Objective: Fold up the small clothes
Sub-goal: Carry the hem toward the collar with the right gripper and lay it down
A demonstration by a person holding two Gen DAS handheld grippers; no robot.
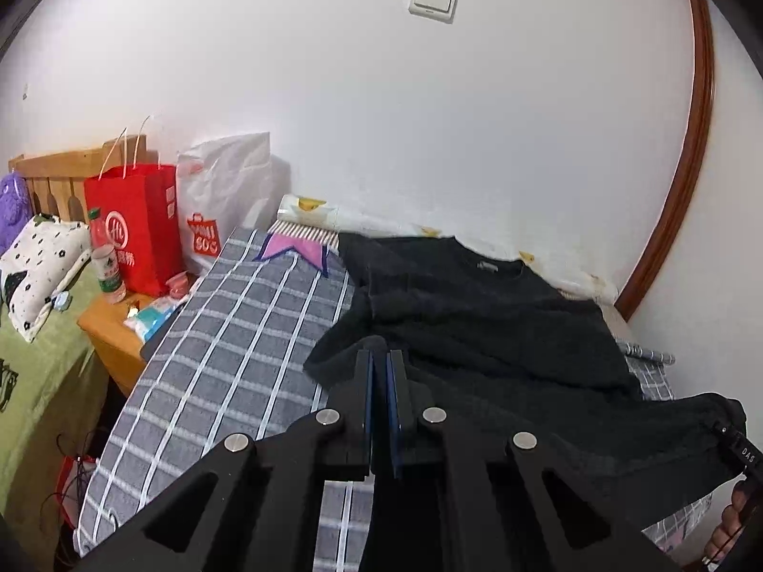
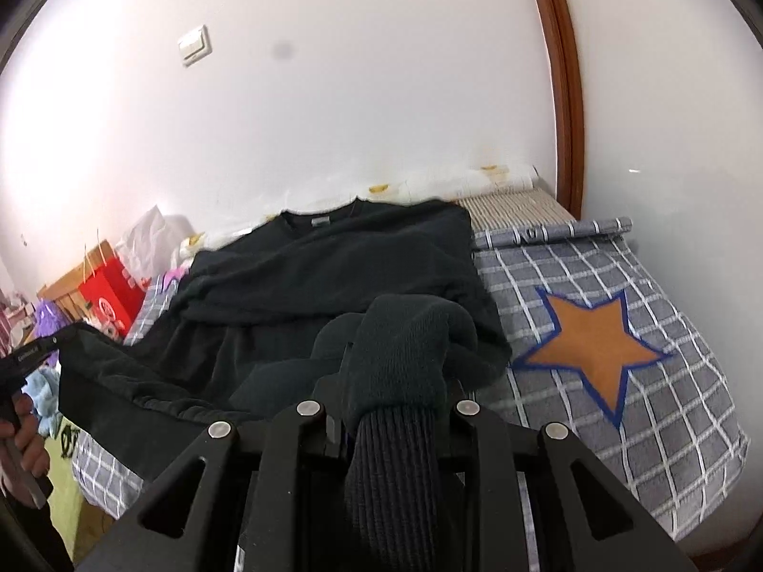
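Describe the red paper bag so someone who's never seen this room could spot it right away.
Start at the grey checked bed cover and look past its far left corner. There the red paper bag stands beside a white plastic bag. It is the only bright red one, with white string handles.

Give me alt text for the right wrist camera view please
The right gripper is shut on a bunched ribbed cuff of a black knit sweater, which lies on a grey checked bedspread bearing an orange star patch, against a white wall.

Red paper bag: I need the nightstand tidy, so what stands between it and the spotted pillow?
In the left wrist view, a green-labelled bottle stands between the red paper bag and the spotted pillow.
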